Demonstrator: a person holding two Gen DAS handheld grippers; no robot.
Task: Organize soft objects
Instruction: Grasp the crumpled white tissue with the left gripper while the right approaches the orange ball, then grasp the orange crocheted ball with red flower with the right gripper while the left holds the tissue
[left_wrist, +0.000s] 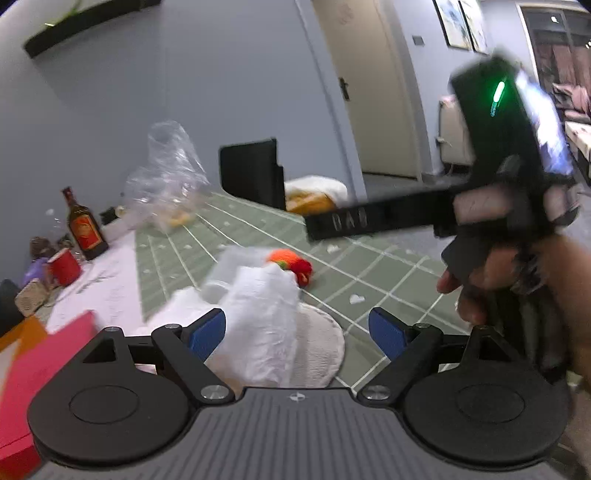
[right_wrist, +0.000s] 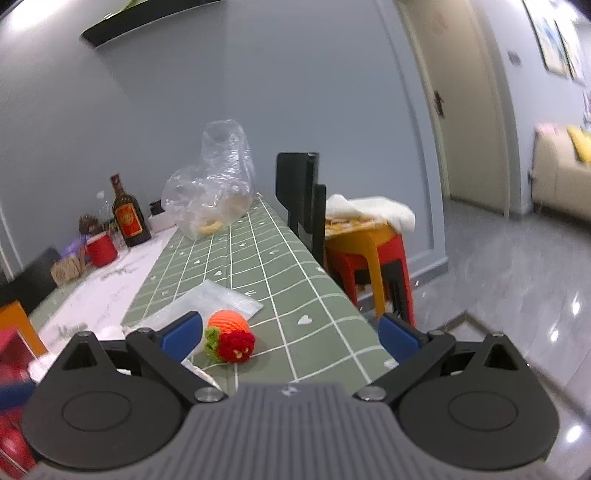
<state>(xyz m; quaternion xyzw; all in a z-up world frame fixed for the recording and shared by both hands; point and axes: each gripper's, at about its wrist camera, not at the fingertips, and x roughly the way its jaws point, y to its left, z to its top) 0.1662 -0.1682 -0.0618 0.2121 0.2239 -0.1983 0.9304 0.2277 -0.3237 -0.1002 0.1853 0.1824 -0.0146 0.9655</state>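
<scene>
A knitted toy (right_wrist: 231, 338), orange, red and green, is seen lying on the green checked tablecloth (right_wrist: 258, 254), touching the edge of a small clear packet (right_wrist: 207, 304). In the left wrist view, a white cloth (left_wrist: 258, 325) is draped just beside the left finger of the left gripper (left_wrist: 297, 332), whose jaws are spread wide and hold nothing. The right gripper (right_wrist: 290, 336) is likewise shown wide apart and empty, just over the toy. Farther back, a crumpled plastic bag (right_wrist: 210, 184), a brown bottle (right_wrist: 127, 216) and a red cup (right_wrist: 101, 249) are visible; stacked stools (right_wrist: 369, 254) stand beside the table.
</scene>
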